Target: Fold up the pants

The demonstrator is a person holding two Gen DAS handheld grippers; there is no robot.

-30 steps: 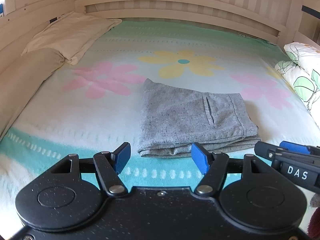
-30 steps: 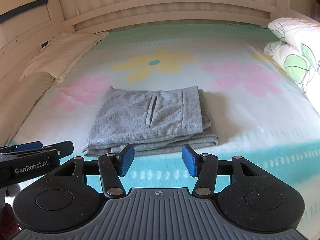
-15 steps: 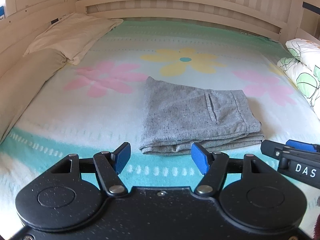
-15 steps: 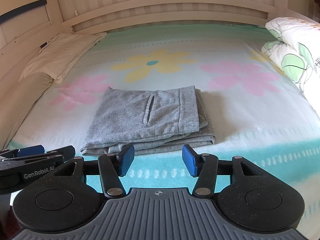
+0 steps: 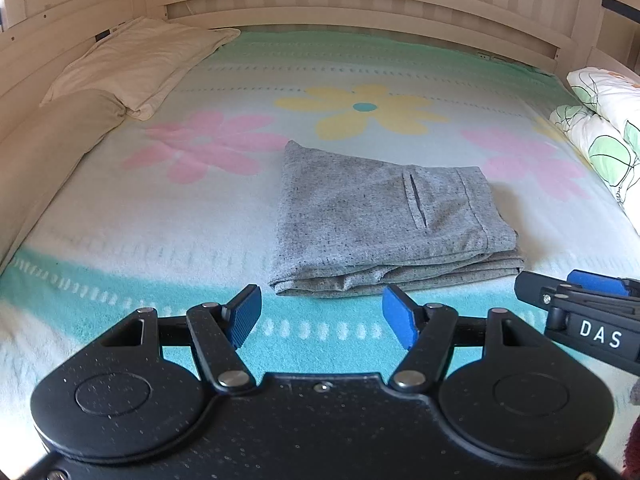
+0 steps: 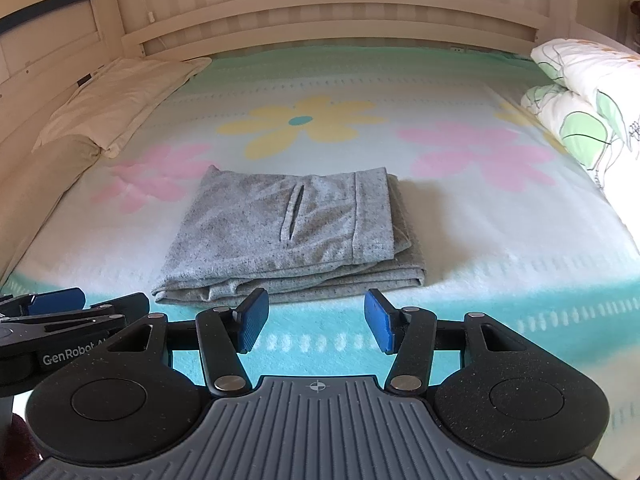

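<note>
Nearest of all, the left gripper (image 5: 322, 318) hangs over the turquoise band at the near edge of the blanket (image 5: 168, 216), its blue-padded jaws spread wide and holding nothing. The right gripper (image 6: 316, 320) sits beside it at about the same height, jaws likewise wide apart and empty; each shows at the edge of the other's view. Both are just short of the pants (image 5: 384, 220), not touching them.

Just beyond the fingertips, the grey pants lie folded into a compact stack of layers flat on the blanket, the loose layered edges facing the grippers. On the top layer a slit pocket runs away from the grippers, and a stitched band lies on the side toward the floral duvet (image 6: 588, 96).

Around the pants the blanket shows pink flowers to either side, and farther back, past the pants, a yellow flower with a teal centre (image 5: 364, 110). On the far side of the pants from the duvet, two cream pillows (image 5: 140, 60) lie along the side rail. Behind everything, beyond the yellow flower, stands the pale slatted wooden headboard (image 6: 320, 4).
</note>
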